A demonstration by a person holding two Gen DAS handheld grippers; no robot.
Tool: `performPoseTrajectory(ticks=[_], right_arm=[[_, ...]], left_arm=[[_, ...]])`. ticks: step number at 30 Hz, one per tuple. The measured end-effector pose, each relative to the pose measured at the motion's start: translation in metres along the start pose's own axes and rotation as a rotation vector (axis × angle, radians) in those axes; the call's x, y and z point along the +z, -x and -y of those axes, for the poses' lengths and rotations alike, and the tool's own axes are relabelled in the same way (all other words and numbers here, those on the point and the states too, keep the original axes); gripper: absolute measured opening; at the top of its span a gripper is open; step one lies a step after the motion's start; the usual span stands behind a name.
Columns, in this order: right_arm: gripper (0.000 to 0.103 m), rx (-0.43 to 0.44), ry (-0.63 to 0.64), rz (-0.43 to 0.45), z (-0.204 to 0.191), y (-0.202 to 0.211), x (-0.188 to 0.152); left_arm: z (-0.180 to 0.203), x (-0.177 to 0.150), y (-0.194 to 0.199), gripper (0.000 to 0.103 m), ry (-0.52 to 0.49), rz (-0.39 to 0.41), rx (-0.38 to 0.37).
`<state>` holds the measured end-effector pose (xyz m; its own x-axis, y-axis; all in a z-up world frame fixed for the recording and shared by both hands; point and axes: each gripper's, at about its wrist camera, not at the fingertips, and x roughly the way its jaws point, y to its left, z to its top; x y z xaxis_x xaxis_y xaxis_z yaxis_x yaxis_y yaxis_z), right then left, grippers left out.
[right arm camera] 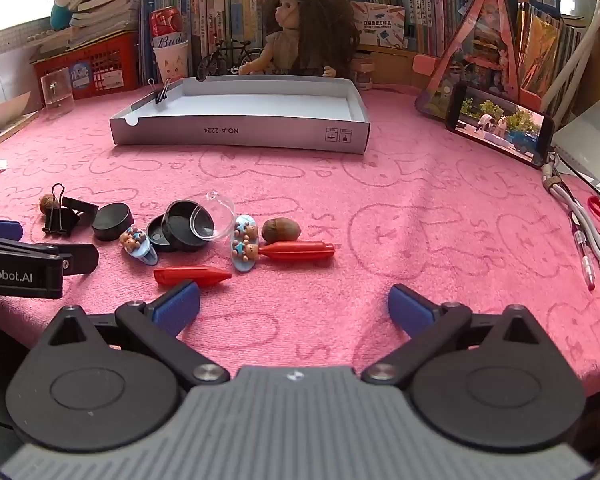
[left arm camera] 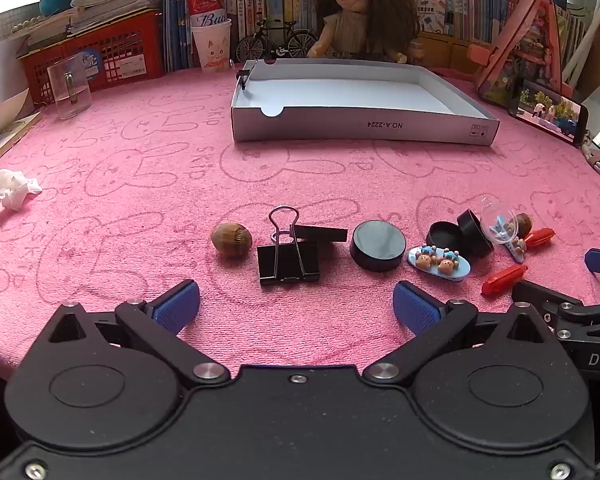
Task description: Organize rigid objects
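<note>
A row of small objects lies on the pink cloth: a brown nut [left arm camera: 231,239], a black binder clip [left arm camera: 287,258], a black round lid [left arm camera: 378,245], a blue bear hair clip [left arm camera: 439,262], black round tins [left arm camera: 460,236] and red plastic pieces [left arm camera: 504,279]. In the right wrist view the same group sits at left: tins [right arm camera: 184,226], a clear dome [right arm camera: 216,216], a second nut [right arm camera: 281,230], red pieces [right arm camera: 296,251]. The grey shallow box [left arm camera: 360,128] [right arm camera: 240,134] stands behind, holding one small clip [right arm camera: 162,94]. My left gripper [left arm camera: 296,306] is open just before the binder clip. My right gripper [right arm camera: 294,306] is open and empty.
A phone [right arm camera: 500,128] leans at the right. Cables and a pen [right arm camera: 584,252] lie at the right edge. A clear glass [left arm camera: 69,90], red basket [left arm camera: 92,60], can, cup, doll [left arm camera: 360,12] and books line the back. Crumpled tissue [left arm camera: 4,194] lies at left.
</note>
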<state>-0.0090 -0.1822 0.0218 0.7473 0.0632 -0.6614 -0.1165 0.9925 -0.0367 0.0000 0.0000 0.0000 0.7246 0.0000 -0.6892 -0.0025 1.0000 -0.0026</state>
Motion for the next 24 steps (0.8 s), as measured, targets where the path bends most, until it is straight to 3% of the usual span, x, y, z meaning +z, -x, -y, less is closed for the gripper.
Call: performPoseTrajectory(ticks=[24], right_arm=[[0.103, 0.000, -0.002, 0.004, -0.0015, -0.0002, -0.0004]], left_arm=[[0.0001, 0.0000, 0.0000, 0.103, -0.002, 0.001, 0.002]])
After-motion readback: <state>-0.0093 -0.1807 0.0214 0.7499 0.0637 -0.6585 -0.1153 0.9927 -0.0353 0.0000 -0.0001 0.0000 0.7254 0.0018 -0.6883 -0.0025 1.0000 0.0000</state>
